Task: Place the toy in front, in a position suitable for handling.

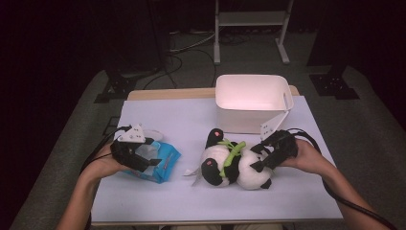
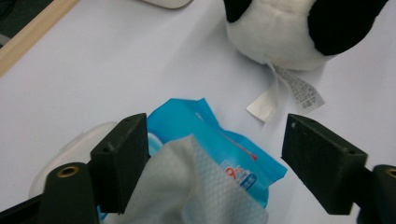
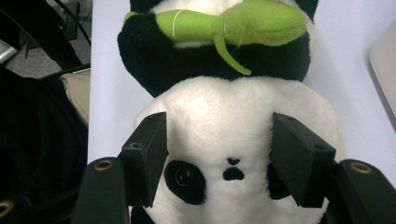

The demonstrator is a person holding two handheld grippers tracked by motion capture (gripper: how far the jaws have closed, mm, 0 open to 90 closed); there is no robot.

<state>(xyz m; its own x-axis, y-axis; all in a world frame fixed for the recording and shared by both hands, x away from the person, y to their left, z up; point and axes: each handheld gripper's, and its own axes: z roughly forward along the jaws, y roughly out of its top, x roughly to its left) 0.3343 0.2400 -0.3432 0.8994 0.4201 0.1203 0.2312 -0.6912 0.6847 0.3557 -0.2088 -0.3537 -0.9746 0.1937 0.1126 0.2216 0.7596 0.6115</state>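
The plush panda (image 1: pixel 234 165) lies on the white tabletop (image 1: pixel 191 120), just in front of the white bin (image 1: pixel 253 100), and serves as the landmark here. It rests with its head toward the person's right side and a green plush bamboo stalk (image 1: pixel 233 152) across its black arms; a white care label (image 1: pixel 194 173) sticks out from its far-left end onto the tabletop. The right claw (image 1: pixel 258 158) sits at the panda's head: in the right gripper view its two black jaws flank the white face (image 3: pixel 224 140), one beside each dark eye patch, touching or nearly touching the fur, and whether they press into it cannot be told. The right hand (image 1: pixel 306 155) holds that gripper to the right of the panda. Well to the left of the panda, the left claw (image 1: pixel 146 160) hangs over a blue wet-wipe pack (image 1: pixel 165 165) that lies on the tabletop. A white wipe (image 2: pixel 196 186) rises out of the pack between the left jaws; it lies against one jaw while the other stands clear of it, so the left claw is apart and not clamped. The left hand (image 1: pixel 103 163) grips that tool at the side of the pack away from the panda.
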